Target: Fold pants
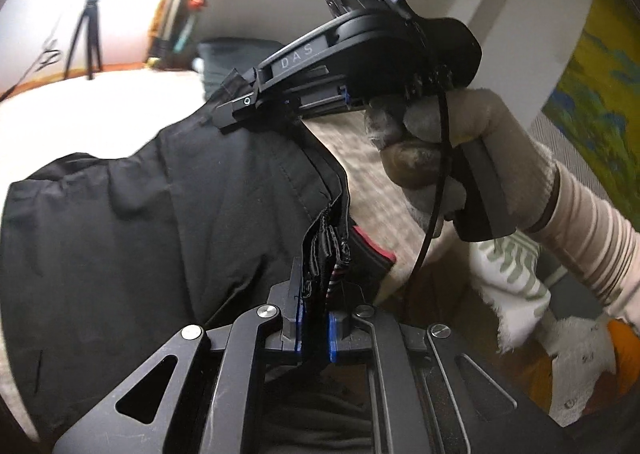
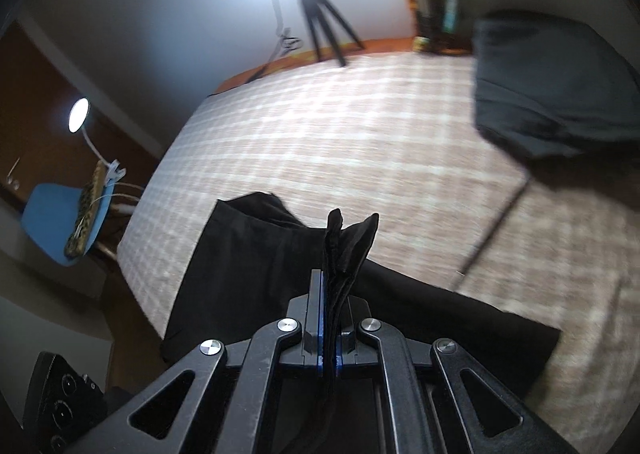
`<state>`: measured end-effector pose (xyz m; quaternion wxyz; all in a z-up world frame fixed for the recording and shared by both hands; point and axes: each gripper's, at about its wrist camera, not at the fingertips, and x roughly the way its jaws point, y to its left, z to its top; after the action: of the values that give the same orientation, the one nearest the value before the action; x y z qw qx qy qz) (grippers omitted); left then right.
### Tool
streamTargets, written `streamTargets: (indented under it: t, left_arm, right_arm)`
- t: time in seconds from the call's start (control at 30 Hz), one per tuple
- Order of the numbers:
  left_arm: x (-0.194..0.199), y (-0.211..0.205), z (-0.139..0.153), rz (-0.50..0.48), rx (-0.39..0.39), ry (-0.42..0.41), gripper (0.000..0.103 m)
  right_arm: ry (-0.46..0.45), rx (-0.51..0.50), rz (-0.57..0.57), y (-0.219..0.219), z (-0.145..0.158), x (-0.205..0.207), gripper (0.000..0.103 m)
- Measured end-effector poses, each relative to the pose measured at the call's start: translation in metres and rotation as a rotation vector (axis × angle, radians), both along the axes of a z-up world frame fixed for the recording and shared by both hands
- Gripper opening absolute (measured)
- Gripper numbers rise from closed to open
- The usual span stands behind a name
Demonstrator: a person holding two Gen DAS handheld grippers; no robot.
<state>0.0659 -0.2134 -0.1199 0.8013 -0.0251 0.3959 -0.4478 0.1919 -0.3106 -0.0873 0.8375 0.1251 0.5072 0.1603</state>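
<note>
Black pants (image 1: 168, 206) hang lifted above a bed with a beige checked cover (image 2: 360, 126). My left gripper (image 1: 316, 294) is shut on the waistband end, where a red tag shows. My right gripper (image 2: 334, 294) is shut on a bunched black edge of the pants (image 2: 248, 262), which drape down over the bed's near side. The right gripper also shows in the left wrist view (image 1: 244, 106), held by a gloved hand and pinching the pants' upper edge.
A dark folded pile (image 2: 552, 86) lies at the bed's far right. A tripod (image 2: 320, 22) and ring light stand beyond the bed. A blue chair (image 2: 60, 222) stands left of the bed. A stuffed toy (image 1: 576, 366) lies at the lower right.
</note>
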Motion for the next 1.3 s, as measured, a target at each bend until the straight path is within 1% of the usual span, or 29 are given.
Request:
streamTargets:
  t: [0.17, 0.33, 0.43, 0.53, 0.57, 0.6, 0.63, 0.7, 0.8, 0.83, 0.87, 0.9, 0.93, 0.97, 1.0, 1.07, 1.13, 1.2, 1.27, 1.3]
  left_arm:
    - [0.002, -0.020, -0.009, -0.037, 0.016, 0.029, 0.007]
    - [0.003, -0.034, -0.013, -0.060, 0.044, 0.032, 0.007]
    - [0.005, -0.036, -0.014, -0.079, 0.048, 0.063, 0.007]
    - [0.002, -0.030, -0.011, -0.093, 0.065, 0.081, 0.014]
    - [0.000, -0.027, -0.010, -0.090, 0.071, 0.086, 0.020]
    - [-0.001, -0.022, -0.008, -0.086, 0.072, 0.095, 0.024]
    - [-0.003, -0.013, -0.005, -0.078, 0.062, 0.099, 0.025]
    - [-0.004, 0.004, 0.000, -0.049, 0.052, 0.096, 0.027]
    - [0.000, 0.045, 0.009, 0.037, 0.028, 0.095, 0.027]
    - [0.003, 0.063, 0.012, 0.084, 0.029, 0.079, 0.027]
    - [0.005, 0.077, 0.013, 0.124, 0.046, 0.059, 0.027]
    - [0.008, 0.089, 0.013, 0.162, 0.067, 0.041, 0.027]
    - [0.013, 0.102, 0.010, 0.201, 0.082, 0.037, 0.027]
    - [0.018, 0.114, 0.007, 0.238, 0.090, 0.041, 0.027]
    - [0.021, 0.124, 0.004, 0.268, 0.095, 0.043, 0.027]
    - [0.026, 0.136, -0.003, 0.309, 0.121, 0.027, 0.027]
    - [0.026, 0.138, -0.011, 0.317, 0.146, 0.018, 0.027]
    - [0.028, 0.139, -0.021, 0.323, 0.175, 0.024, 0.027]
    - [0.029, 0.143, -0.032, 0.337, 0.194, 0.041, 0.027]
    - [0.029, 0.145, -0.037, 0.346, 0.200, 0.050, 0.027]
  right_arm:
    - [0.021, 0.000, -0.051, -0.032, -0.014, -0.010, 0.001]
    - [0.032, 0.003, -0.081, -0.047, -0.026, -0.016, 0.001]
    - [0.041, -0.013, -0.089, -0.051, -0.035, -0.016, 0.001]
    - [0.045, -0.019, -0.095, -0.053, -0.041, -0.015, 0.001]
    - [0.043, -0.020, -0.098, -0.054, -0.042, -0.015, 0.001]
    - [0.042, -0.023, -0.100, -0.054, -0.043, -0.014, 0.001]
    - [0.041, -0.027, -0.101, -0.055, -0.045, -0.013, 0.001]
    - [0.037, -0.045, -0.096, -0.053, -0.046, -0.011, 0.001]
    - [0.040, -0.079, -0.065, -0.050, -0.048, -0.011, 0.002]
    - [0.037, -0.097, -0.061, -0.049, -0.047, -0.012, 0.009]
    - [0.030, -0.135, -0.062, -0.048, -0.044, -0.013, 0.021]
    - [0.021, -0.149, -0.056, -0.048, -0.042, -0.014, 0.027]
    - [-0.009, -0.187, -0.063, -0.047, -0.034, -0.017, 0.036]
    - [-0.035, -0.221, -0.075, -0.045, -0.029, -0.020, 0.041]
    - [-0.070, -0.264, -0.079, -0.042, -0.020, -0.023, 0.041]
    - [-0.123, -0.294, -0.076, -0.034, -0.008, -0.028, 0.042]
    - [-0.162, -0.284, -0.043, -0.024, 0.001, -0.032, 0.042]
    - [-0.171, -0.314, 0.011, -0.007, 0.000, -0.033, 0.043]
    - [-0.166, -0.365, 0.063, 0.011, -0.009, -0.029, 0.043]
    - [-0.160, -0.370, 0.074, 0.015, -0.013, -0.026, 0.043]
